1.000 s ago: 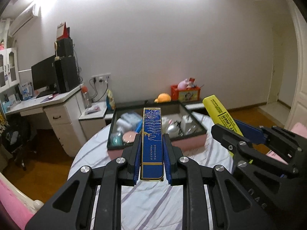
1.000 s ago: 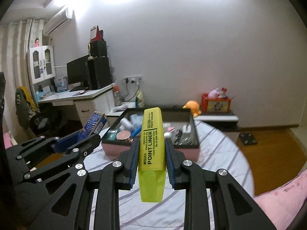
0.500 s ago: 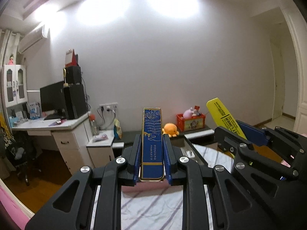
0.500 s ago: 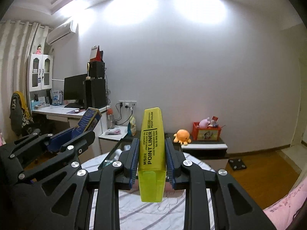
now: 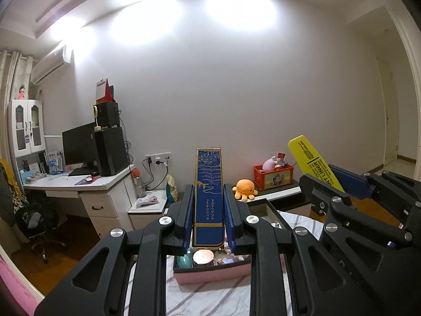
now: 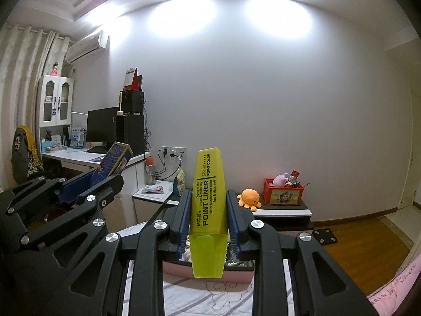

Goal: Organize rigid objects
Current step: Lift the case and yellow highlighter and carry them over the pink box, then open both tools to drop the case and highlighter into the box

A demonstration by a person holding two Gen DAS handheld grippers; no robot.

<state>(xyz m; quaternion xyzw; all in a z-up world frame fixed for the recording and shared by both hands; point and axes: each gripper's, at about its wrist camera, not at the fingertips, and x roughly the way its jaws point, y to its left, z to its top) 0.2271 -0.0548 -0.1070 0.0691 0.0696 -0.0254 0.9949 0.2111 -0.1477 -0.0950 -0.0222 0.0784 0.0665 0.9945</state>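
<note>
My left gripper is shut on a long blue box with gold trim, held level and pointing forward; the box also shows at the left of the right wrist view. My right gripper is shut on a yellow highlighter, which also shows at the right of the left wrist view. Both are held high over a pink tray with a black rim that holds several small items. The tray sits on a striped tablecloth.
A white desk with a monitor and speakers stands at the left. A low shelf by the far wall carries an orange plush octopus and a red toy crate. Wooden floor lies to the right. Pink bedding is at the lower right.
Both grippers have tilted upward with their loads still clamped. The tray has dropped from mid-frame to the bottom of both views, and more wall and ceiling show.
</note>
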